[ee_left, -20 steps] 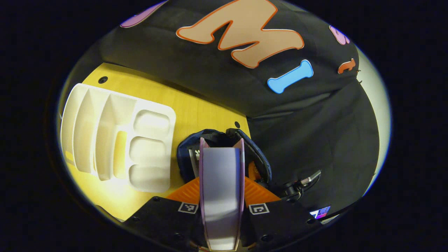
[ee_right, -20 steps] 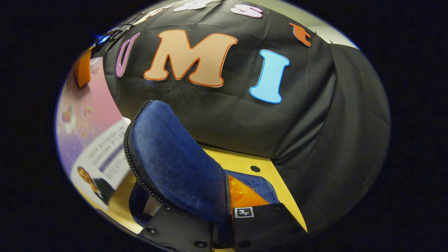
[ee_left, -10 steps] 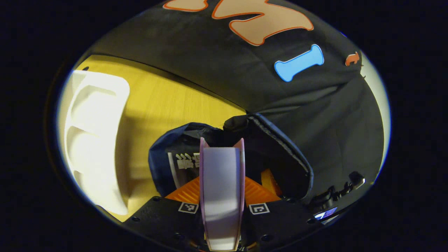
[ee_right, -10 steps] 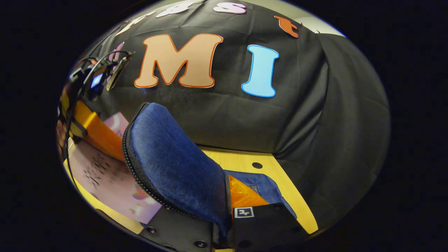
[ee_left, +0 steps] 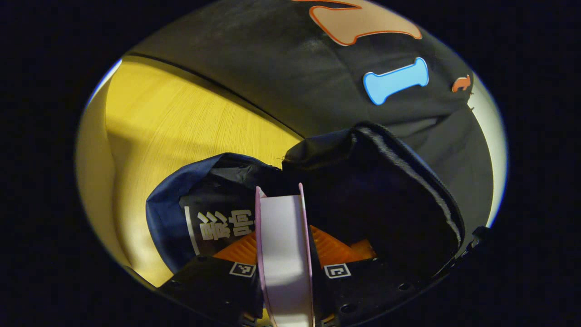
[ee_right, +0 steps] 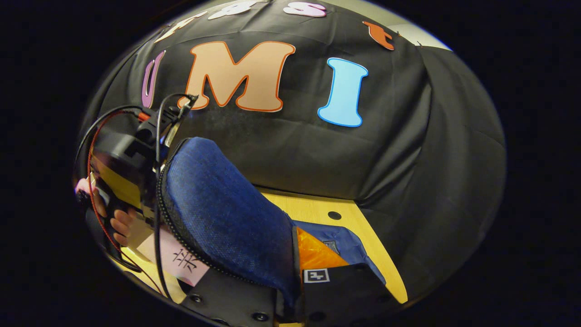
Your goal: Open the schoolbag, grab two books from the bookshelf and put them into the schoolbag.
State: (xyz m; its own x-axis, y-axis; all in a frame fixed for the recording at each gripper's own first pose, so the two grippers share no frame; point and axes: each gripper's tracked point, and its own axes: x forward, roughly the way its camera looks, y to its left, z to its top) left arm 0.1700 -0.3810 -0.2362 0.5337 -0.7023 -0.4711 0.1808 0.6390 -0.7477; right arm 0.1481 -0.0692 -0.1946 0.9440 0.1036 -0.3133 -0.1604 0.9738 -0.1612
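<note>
Schoolbag (ee_left: 363,200) gaped while your right claw (ee_right: 290,290) clenched its flap; your left claw (ee_left: 285,236), grasping a book (ee_left: 283,254), needed lowering inside, then releasing.

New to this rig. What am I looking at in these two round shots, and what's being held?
No robot arm here: a person holds a two-finger gripper in each hand, and each gripper carries a fisheye camera looking along its own fingers.

In the left gripper view, the left gripper is shut on a pink book, seen edge-on, pointing into the open mouth of the navy schoolbag. Another book with white lettering already sits inside.

In the right gripper view, the right gripper pinches the schoolbag's blue flap, holding it up. The left gripper and the hand holding it appear at the left.

The bag sits on a yellow wooden table.
</note>
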